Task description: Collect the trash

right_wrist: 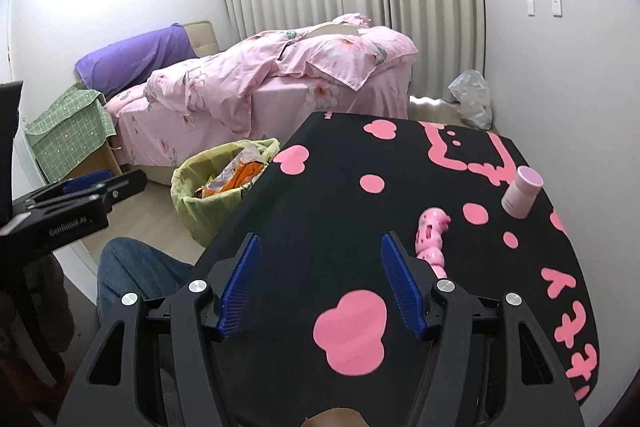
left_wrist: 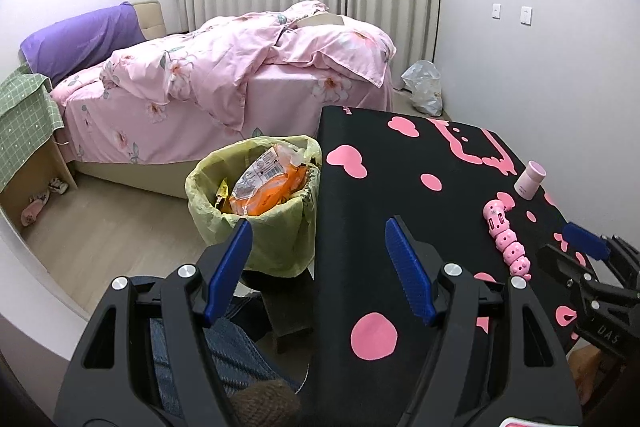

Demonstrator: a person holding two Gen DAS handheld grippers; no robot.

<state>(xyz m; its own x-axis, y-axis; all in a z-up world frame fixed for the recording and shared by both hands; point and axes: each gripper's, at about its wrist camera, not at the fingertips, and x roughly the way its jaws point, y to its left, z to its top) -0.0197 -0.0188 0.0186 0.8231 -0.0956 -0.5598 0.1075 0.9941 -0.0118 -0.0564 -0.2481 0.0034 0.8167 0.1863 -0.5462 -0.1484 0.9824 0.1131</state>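
1. Left wrist view: the left gripper (left_wrist: 318, 259) hung with jaws spread wide and empty, straddling the desk (left_wrist: 360, 195) edge.
2. The right gripper (right_wrist: 320, 275) hovered over the desk with jaws parted, holding nothing.
3. Beside the desk stood the trash bin (left_wrist: 256, 227), lined yellow, with an orange wrapper (left_wrist: 264, 191) inside.
4. A bed (left_wrist: 224, 79) lay beyond.

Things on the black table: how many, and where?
2. A pink cup stands near the table's far right edge; a pink bumpy toy lies just nearer, left of it. The grippers may hide others.
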